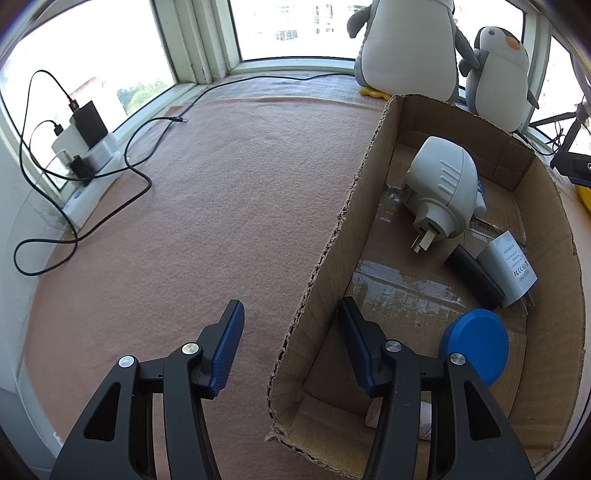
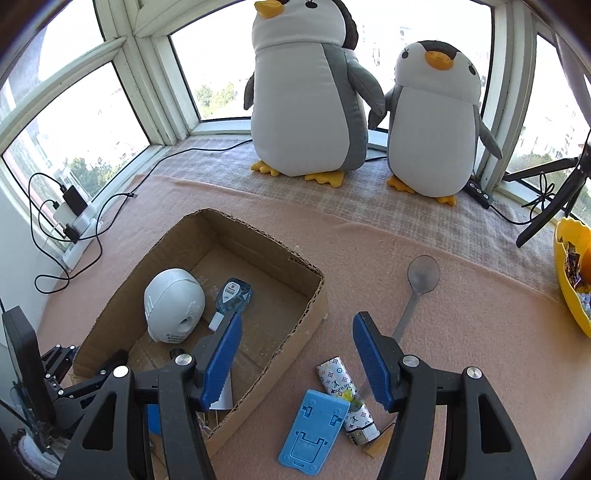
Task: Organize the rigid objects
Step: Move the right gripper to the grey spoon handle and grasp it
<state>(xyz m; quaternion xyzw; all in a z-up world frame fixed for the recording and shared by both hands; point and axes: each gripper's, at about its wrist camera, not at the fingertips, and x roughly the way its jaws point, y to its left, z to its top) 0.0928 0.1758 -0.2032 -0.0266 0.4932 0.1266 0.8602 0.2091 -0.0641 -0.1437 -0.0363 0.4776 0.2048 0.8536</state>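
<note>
Strong daylight pours in through the windows (image 1: 295,26), which are blown out to near white. The pink cloth (image 1: 221,221) is evenly lit with soft shadows. Both fisheye views are sharp, bending and darkening at the corners.

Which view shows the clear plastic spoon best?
The right wrist view: the clear plastic spoon lies whole on the pink cloth right of the cardboard box, beyond the fingertips. The left wrist view does not show it.

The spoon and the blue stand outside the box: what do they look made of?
Spoon: likely clear greyish plastic, glossy; the mat shows through its bowl. Blue stand: looks like matte moulded plastic, with cut-out slots and a uniform colour. Cardboard box: corrugated, with fluting showing along its torn rim.
</note>
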